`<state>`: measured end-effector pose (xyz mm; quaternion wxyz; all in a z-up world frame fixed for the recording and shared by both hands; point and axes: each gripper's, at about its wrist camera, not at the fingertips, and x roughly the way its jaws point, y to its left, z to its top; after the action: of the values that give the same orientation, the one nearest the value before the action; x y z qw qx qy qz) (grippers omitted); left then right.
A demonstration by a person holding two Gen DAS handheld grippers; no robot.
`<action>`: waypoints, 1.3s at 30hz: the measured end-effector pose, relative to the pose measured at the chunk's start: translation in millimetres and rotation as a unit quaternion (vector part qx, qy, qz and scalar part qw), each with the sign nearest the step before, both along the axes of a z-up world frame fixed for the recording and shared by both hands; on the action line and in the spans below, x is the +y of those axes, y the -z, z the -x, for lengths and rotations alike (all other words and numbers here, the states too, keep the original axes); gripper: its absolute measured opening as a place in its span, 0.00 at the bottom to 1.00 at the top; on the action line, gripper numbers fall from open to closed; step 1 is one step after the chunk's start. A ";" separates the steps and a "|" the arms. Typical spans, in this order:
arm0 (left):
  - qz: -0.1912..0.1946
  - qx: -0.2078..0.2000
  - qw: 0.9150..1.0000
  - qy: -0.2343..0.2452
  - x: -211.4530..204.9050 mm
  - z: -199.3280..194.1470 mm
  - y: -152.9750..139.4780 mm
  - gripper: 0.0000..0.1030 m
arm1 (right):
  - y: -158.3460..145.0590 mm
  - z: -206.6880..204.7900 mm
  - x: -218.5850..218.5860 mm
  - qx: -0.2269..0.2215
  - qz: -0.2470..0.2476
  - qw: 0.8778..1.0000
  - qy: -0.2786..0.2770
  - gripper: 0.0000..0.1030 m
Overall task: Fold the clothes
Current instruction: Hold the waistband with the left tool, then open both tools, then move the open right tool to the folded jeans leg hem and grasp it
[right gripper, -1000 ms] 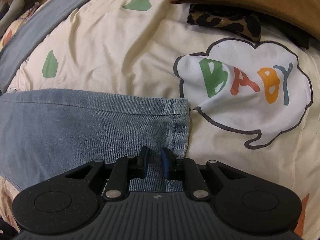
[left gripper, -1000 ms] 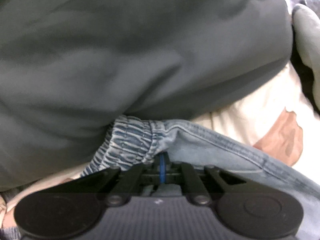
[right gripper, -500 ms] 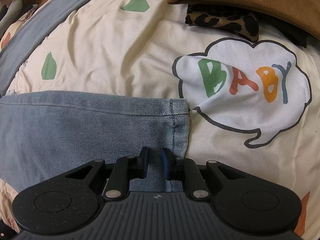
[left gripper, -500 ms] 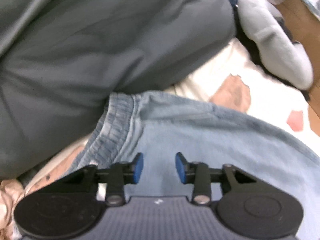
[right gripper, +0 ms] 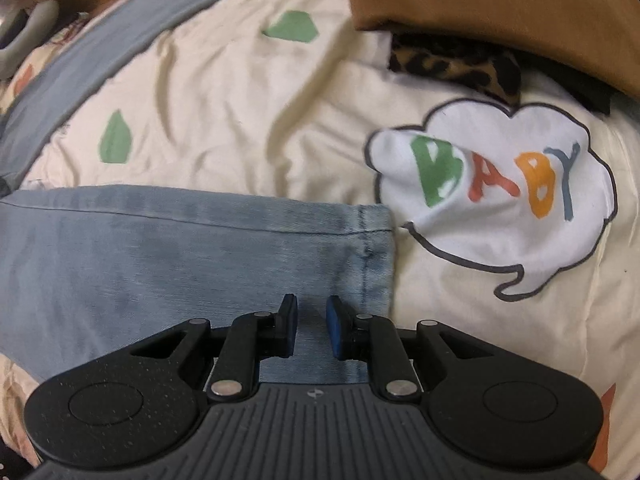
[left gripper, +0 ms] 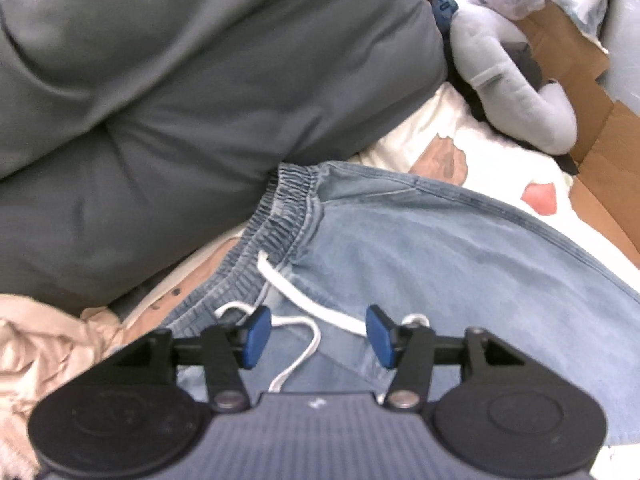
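Below the left tongs, whose jaws are opening with nothing pinched, lie the light denim trousers on the bed sheet; their white drawstring runs between the blue pads, and the elastic waistband sits just ahead, against a grey pillow. The right tongs hang over the trouser hem, jaws opening slightly with a narrow gap, denim beneath them but not clamped
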<state>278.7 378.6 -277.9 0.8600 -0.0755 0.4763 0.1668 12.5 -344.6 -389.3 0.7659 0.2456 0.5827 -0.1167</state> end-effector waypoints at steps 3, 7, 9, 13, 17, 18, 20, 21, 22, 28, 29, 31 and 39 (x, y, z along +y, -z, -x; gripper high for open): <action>0.006 0.001 1.000 0.003 -4.6 18.4 -14.0 0.56 | -11.2 3.9 0.3 -0.015 -0.003 1.000 0.006 0.22; 0.009 0.009 1.000 0.011 -14.2 44.6 -23.1 0.61 | -24.9 15.7 -4.6 -0.032 -0.010 0.999 0.022 0.24; 0.012 0.012 1.000 0.013 -18.1 56.5 -25.9 0.61 | -30.8 22.5 -6.8 -0.041 -0.012 0.999 0.029 0.29; 0.019 0.020 1.000 0.010 -20.8 76.3 -26.8 0.61 | -36.9 40.1 -10.0 -0.055 -0.025 0.997 0.049 0.34; 0.033 0.023 0.999 -0.005 -19.2 97.4 -26.0 0.62 | -40.1 57.1 -12.1 -0.065 -0.031 0.995 0.070 0.34; 0.035 0.024 0.999 -0.010 -18.7 103.6 -25.5 0.62 | -41.5 61.8 -13.4 -0.068 -0.033 0.994 0.077 0.34; 0.052 0.023 0.998 -0.026 -17.5 118.2 -24.0 0.63 | -42.8 69.8 -15.3 -0.073 -0.035 0.993 0.087 0.34; 0.060 0.023 0.997 -0.033 -16.9 125.6 -23.1 0.63 | -43.1 73.3 -15.8 -0.075 -0.036 0.992 0.091 0.34; 0.066 0.024 0.997 -0.040 -17.0 133.3 -21.4 0.63 | -43.5 76.5 -16.1 -0.077 -0.036 0.992 0.095 0.34; 0.086 0.040 0.994 -0.063 -21.0 174.9 -6.3 0.63 | -39.5 99.1 -14.9 -0.083 -0.046 0.989 0.116 0.34; 0.086 0.045 0.993 -0.066 -21.7 180.5 -2.6 0.63 | -38.0 103.0 -14.4 -0.082 -0.048 0.988 0.120 0.34; 0.086 0.055 0.992 -0.069 -23.2 189.3 4.9 0.63 | -34.5 111.2 -13.2 -0.081 -0.053 0.987 0.127 0.34; 0.076 0.100 0.990 -0.057 -32.9 215.2 34.6 0.63 | -11.0 152.7 -0.7 -0.052 -0.080 0.984 0.151 0.34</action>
<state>63.5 345.7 -312.6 0.7886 -0.1510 0.5664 0.1858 -140.2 -345.3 -378.2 0.7467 0.3969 0.5054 -0.1716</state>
